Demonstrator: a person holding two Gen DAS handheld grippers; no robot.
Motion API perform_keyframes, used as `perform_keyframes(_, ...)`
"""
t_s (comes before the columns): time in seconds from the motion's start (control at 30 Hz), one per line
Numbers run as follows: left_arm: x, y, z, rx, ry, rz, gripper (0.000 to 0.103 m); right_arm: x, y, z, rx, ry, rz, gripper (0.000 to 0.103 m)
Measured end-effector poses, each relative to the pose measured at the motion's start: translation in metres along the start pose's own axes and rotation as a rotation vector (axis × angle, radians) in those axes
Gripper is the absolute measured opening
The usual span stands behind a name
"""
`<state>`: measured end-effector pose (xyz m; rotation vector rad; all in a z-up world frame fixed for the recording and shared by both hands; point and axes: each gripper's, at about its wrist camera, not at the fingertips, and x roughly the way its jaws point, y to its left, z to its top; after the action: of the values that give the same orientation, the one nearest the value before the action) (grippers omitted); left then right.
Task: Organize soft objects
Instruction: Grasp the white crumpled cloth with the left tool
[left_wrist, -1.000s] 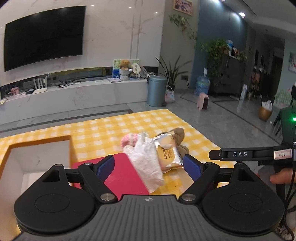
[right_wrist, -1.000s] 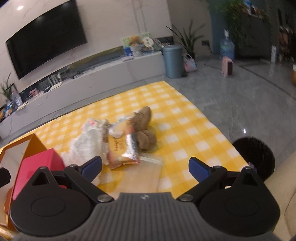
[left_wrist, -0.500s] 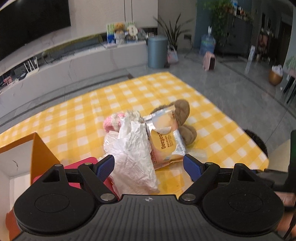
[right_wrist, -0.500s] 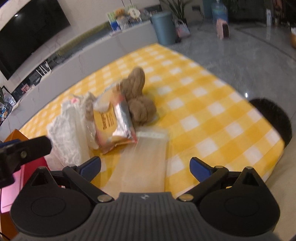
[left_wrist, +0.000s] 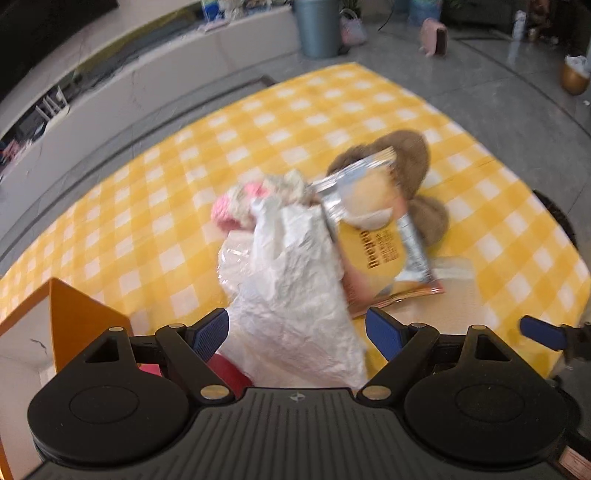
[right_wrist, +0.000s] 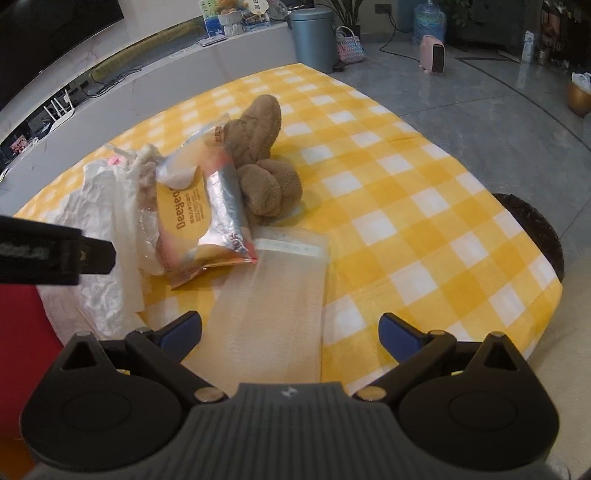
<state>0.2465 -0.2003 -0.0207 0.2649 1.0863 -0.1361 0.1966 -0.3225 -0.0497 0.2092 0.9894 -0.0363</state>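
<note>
Strong barrel distortion is seen in both views, with the floor curved toward 3 o'clock. The left wrist view is smeared by motion blur, especially the snack packet and white bag. The right wrist view is sharper. Soft indoor light is reflected as glare on the floor at 1 o'clock.

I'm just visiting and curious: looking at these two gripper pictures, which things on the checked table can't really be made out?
- Pink fluffy thing: left wrist view, blurred, mostly covered by the white plastic bag.
- Orange box: left wrist view, cut by the edge; contents unseen.
- Red item: right wrist view, cut by the edge and the left gripper's finger.
- Clear zip bag: right wrist view, near end hidden behind the right gripper.
</note>
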Motion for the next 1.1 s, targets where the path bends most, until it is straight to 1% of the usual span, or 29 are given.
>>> perform_keyframes(0.07, 0.005, -0.001, -0.001, 0.023, 0.018, -0.007, 0.098, -0.001, -0.001, 0.0, 0.003, -0.004, 0.005, 0.1)
perform_keyframes(0.2, 0.008, -0.008, -0.002, 0.054, 0.008, 0.043, 0.097, -0.001, -0.005, 0.001, 0.021, -0.004, 0.001, 0.1)
perform_keyframes(0.23, 0.008, -0.009, -0.003, 0.06, 0.005, 0.058, 0.092, 0.0, -0.005, 0.002, 0.021, 0.002, 0.007, 0.099)
perform_keyframes(0.27, 0.008, -0.009, -0.003, 0.062, 0.004, 0.077, 0.087, 0.001, -0.004, 0.002, 0.015, 0.008, 0.017, 0.096)
perform_keyframes(0.33, 0.007, -0.008, -0.003, 0.066, -0.005, 0.104, 0.08, 0.001, -0.002, 0.001, -0.003, 0.014, 0.033, 0.092)
perform_keyframes(0.37, 0.006, -0.008, -0.004, 0.072, -0.012, 0.107, 0.076, 0.001, 0.001, 0.0, -0.023, 0.016, 0.024, 0.088)
perform_keyframes(0.4, 0.006, -0.008, -0.005, 0.086, -0.016, 0.108, 0.074, 0.002, 0.004, 0.0, -0.047, 0.019, 0.002, 0.086)
perform_keyframes(0.47, 0.007, -0.009, -0.006, 0.112, -0.022, 0.128, 0.069, 0.007, 0.008, -0.002, -0.077, 0.037, -0.033, 0.078)
perform_keyframes(0.53, 0.008, -0.012, -0.008, 0.138, -0.024, 0.152, 0.065, 0.012, 0.011, -0.002, -0.096, 0.06, -0.05, 0.073)
perform_keyframes(0.57, 0.007, -0.013, -0.008, 0.146, -0.025, 0.16, 0.063, 0.013, 0.012, -0.002, -0.105, 0.064, -0.057, 0.073)
perform_keyframes(0.6, 0.007, -0.015, -0.009, 0.153, -0.027, 0.165, 0.062, 0.013, 0.013, -0.003, -0.11, 0.061, -0.06, 0.073)
perform_keyframes(0.63, 0.007, -0.016, -0.01, 0.162, -0.031, 0.17, 0.059, 0.012, 0.012, -0.003, -0.11, 0.057, -0.059, 0.073)
perform_keyframes(0.67, 0.006, -0.017, -0.011, 0.17, -0.037, 0.179, 0.055, 0.011, 0.012, -0.003, -0.109, 0.054, -0.055, 0.068)
perform_keyframes(0.73, 0.006, -0.018, -0.013, 0.182, -0.05, 0.195, 0.052, 0.011, 0.009, -0.003, -0.101, 0.057, -0.043, 0.061)
perform_keyframes(0.8, 0.006, -0.017, -0.014, 0.195, -0.064, 0.194, 0.051, 0.011, 0.008, -0.003, -0.097, 0.061, -0.041, 0.061)
perform_keyframes(0.83, 0.006, -0.017, -0.016, 0.206, -0.073, 0.202, 0.044, 0.011, 0.009, -0.003, -0.096, 0.06, -0.037, 0.06)
perform_keyframes(0.87, 0.005, -0.018, -0.017, 0.219, -0.084, 0.212, 0.032, 0.01, 0.009, -0.003, -0.099, 0.058, -0.031, 0.059)
perform_keyframes(0.9, 0.005, -0.018, -0.018, 0.229, -0.087, 0.212, 0.029, 0.01, 0.01, -0.003, -0.102, 0.056, -0.027, 0.058)
perform_keyframes(0.97, 0.005, -0.017, -0.019, 0.226, -0.08, 0.173, 0.012, 0.01, 0.011, -0.003, -0.107, 0.055, -0.018, 0.056)
perform_keyframes(1.07, 0.0, -0.018, -0.018, 0.222, -0.098, 0.124, 0.006, 0.01, 0.011, -0.003, -0.103, 0.054, -0.01, 0.055)
perform_keyframes(1.1, -0.001, -0.018, -0.017, 0.221, -0.102, 0.112, 0.006, 0.009, 0.011, -0.003, -0.101, 0.052, -0.008, 0.055)
